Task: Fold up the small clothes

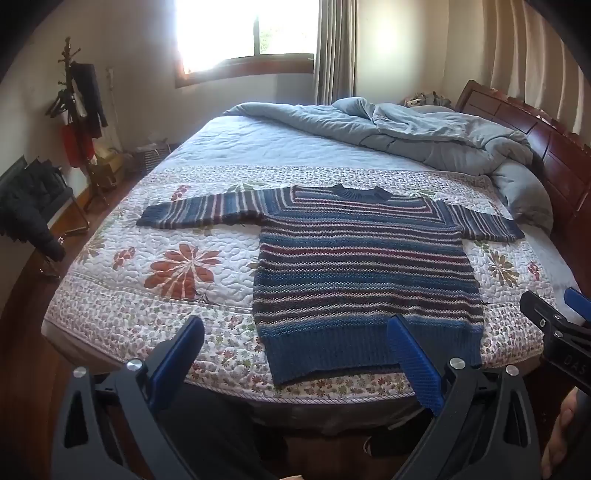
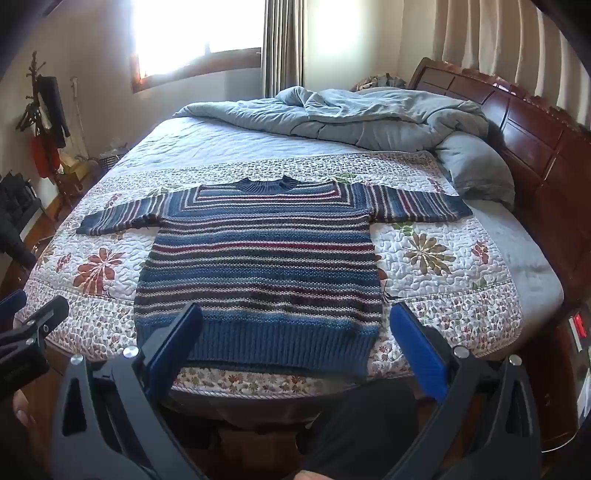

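Coat stand [image 1: 75, 122]: far left against the wall I see it hung with dark and red clothes; a dark jacket [image 1: 31, 206] is draped over a chair below it.
Window [image 1: 243, 29]: bright and blown out behind the bed, with a grey curtain [image 1: 334, 48] at its right edge.
Left gripper [image 1: 295, 343]: my jaws stand wide apart with nothing between them; the blue pads [image 1: 413, 365] hang over the near edge of the bed, the right-hand pad over the jumper's lower hem.
Quilt [image 1: 166, 266]: a white floral cover spread over the near half of the bed, with a large red-brown flower left of the jumper.
Jumper [image 2: 258, 258]: a blue knit with red, white and dark stripes, lying flat and face up on the quilt, collar towards the far side, ribbed hem towards me, both sleeves stretched straight out sideways.
Left sleeve [image 1: 199, 214]: flat on the quilt, cuff pointing towards the coat stand.
Right sleeve [image 2: 417, 206]: flat as well, its cuff ending near the grey-blue duvet [image 2: 369, 118] heaped at the back right.
Right gripper [image 2: 295, 339]: my jaws are also fully spread and hold nothing; they hover above the hem, apart from the cloth as far as I can tell.
Headboard [image 2: 517, 122]: dark red wood along the right side of the bed.
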Demonstrator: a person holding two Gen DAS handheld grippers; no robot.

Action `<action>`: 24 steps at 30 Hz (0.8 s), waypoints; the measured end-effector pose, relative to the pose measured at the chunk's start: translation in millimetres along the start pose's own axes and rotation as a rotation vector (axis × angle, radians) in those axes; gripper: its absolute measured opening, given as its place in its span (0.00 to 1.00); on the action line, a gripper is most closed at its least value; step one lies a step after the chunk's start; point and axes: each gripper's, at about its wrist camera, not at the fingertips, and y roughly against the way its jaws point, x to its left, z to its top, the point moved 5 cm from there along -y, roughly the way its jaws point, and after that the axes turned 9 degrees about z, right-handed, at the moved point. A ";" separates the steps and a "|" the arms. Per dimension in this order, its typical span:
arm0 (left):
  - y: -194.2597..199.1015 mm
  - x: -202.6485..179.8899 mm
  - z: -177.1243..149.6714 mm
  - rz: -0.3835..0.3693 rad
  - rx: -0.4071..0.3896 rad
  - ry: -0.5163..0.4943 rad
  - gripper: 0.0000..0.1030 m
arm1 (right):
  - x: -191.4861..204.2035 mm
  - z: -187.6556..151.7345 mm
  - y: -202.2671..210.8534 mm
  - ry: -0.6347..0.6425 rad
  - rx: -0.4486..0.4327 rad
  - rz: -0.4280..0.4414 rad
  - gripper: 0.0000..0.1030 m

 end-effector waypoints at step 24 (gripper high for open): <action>-1.3 -2.7 -2.8 -0.001 -0.004 -0.002 0.96 | 1.0 -2.6 -3.8 0.008 0.003 -0.011 0.98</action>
